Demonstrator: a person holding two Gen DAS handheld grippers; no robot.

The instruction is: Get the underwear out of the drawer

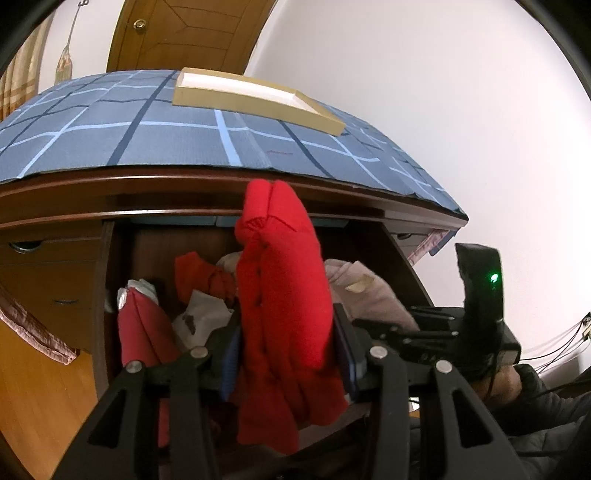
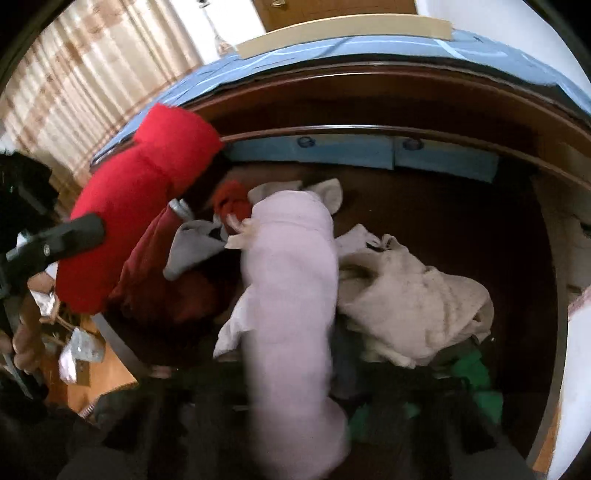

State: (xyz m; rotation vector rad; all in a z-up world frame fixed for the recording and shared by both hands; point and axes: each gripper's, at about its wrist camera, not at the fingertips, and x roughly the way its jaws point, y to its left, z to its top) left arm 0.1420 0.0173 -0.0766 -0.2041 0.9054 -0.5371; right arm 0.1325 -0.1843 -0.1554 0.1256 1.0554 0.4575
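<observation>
Left wrist view, nearest the lens: the left gripper (image 1: 286,354) has its jaws clenched on a bright red garment (image 1: 284,295), which stands up between the blue pads at centre frame and hangs in folds below them. At lower right of this frame sits the right gripper (image 1: 436,332), a green light on its body, with a hand (image 1: 498,384) in a dark sleeve behind it. Right wrist view, blurred: a pale pink garment (image 2: 291,280) runs up the centre from between the jaws of the right gripper, which are closed on it. To its right lies a crumpled beige garment (image 2: 413,299), with a green cloth (image 2: 476,373) at lower right. Left of it lie a dark red garment (image 2: 155,266) and a grey-white piece (image 2: 195,247). All of these lie in the open wooden drawer (image 2: 461,229), which fills mid-frame. In the left wrist view, above the drawer, the surface carries a blue checked cloth (image 1: 177,133), and on that cloth, upper centre, rests a shallow cream tray (image 1: 258,99). Farthest: a wooden door (image 1: 184,29) at top, a white wall at right, striped curtains (image 2: 92,85) at upper left of the right wrist view.
</observation>
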